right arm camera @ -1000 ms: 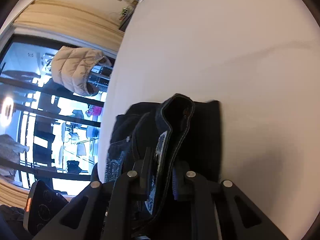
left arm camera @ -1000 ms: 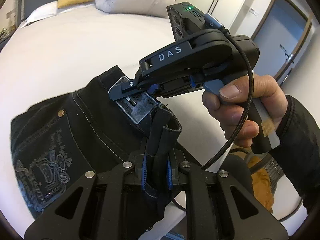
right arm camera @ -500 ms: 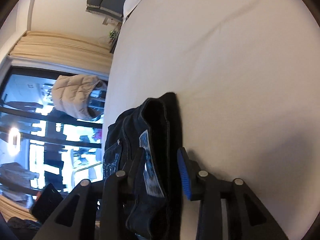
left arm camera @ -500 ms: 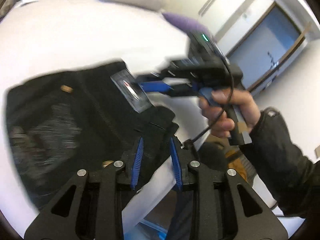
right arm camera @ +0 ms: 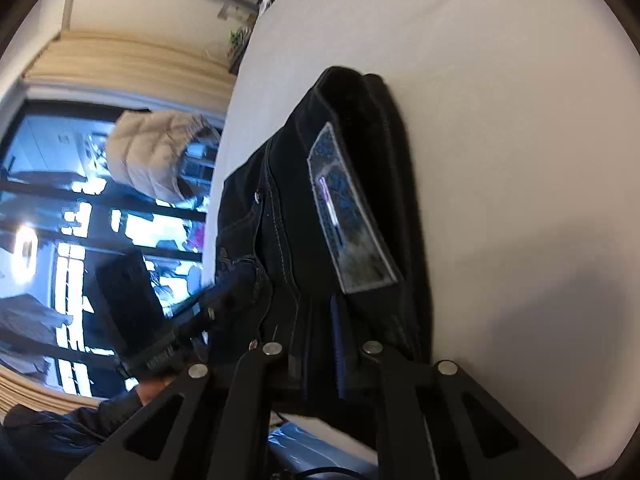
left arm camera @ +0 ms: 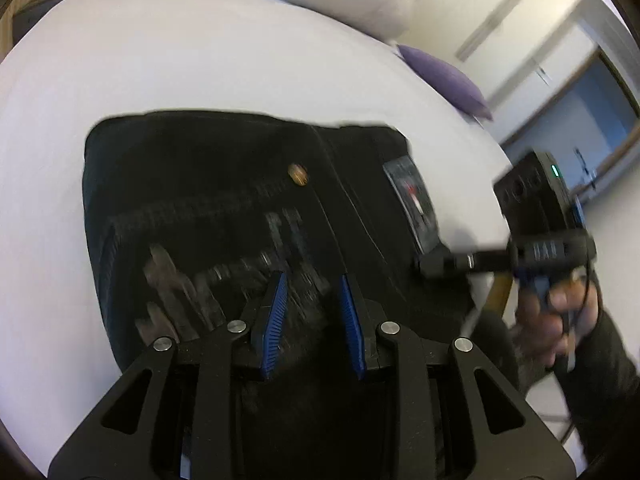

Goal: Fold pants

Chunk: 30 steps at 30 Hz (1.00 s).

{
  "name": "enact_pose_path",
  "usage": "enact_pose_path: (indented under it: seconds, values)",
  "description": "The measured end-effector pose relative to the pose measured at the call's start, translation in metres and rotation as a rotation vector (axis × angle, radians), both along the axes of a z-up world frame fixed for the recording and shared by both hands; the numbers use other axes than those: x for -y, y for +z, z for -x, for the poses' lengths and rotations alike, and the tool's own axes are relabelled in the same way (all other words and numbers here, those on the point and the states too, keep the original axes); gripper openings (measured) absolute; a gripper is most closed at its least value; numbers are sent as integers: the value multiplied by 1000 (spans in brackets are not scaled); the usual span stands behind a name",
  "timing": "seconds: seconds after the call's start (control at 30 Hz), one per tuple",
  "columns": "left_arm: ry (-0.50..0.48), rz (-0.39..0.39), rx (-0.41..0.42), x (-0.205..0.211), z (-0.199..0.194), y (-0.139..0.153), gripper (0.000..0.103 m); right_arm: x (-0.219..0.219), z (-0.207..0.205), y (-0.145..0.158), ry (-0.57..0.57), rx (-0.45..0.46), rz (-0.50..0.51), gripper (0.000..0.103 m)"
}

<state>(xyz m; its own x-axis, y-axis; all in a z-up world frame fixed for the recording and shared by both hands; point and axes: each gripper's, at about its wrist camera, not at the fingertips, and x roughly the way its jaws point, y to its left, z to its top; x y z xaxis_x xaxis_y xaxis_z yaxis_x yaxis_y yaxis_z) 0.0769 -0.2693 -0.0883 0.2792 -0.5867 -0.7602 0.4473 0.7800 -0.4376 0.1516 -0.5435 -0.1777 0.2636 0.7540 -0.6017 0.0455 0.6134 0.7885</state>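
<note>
The dark folded pants (left arm camera: 224, 208) are spread on the white bed (left arm camera: 168, 64), lying under and beyond the parted, empty blue pads of the left gripper (left arm camera: 314, 304), while their near edge is met by the right gripper (right arm camera: 322, 344), whose jaws are closing around the fabric.

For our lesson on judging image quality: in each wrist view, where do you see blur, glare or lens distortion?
Left wrist view: motion blur smears the embroidery on the black pants and the right gripper; the fisheye bends the white bed. Right wrist view: the window is blown out, while the waistband label stays sharp.
</note>
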Motion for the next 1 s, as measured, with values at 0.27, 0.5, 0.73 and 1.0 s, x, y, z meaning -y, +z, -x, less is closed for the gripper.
enact_pose_path:
  seconds: [0.27,0.5,0.73,1.0]
  values:
    - [-54,-36,86,-3,32,-6,26,5,27,3,-60,52,-34,10]
    - [40,42,67,-52,43,26,38,29,44,48,-147,137,49,76]
    - [281,142,-43,-120,-1,15,93,45,-2,63,-131,143,104,78]
    - [204,168,-266,-87,-37,-25,92,16,-68,6,-13,-41,87,60]
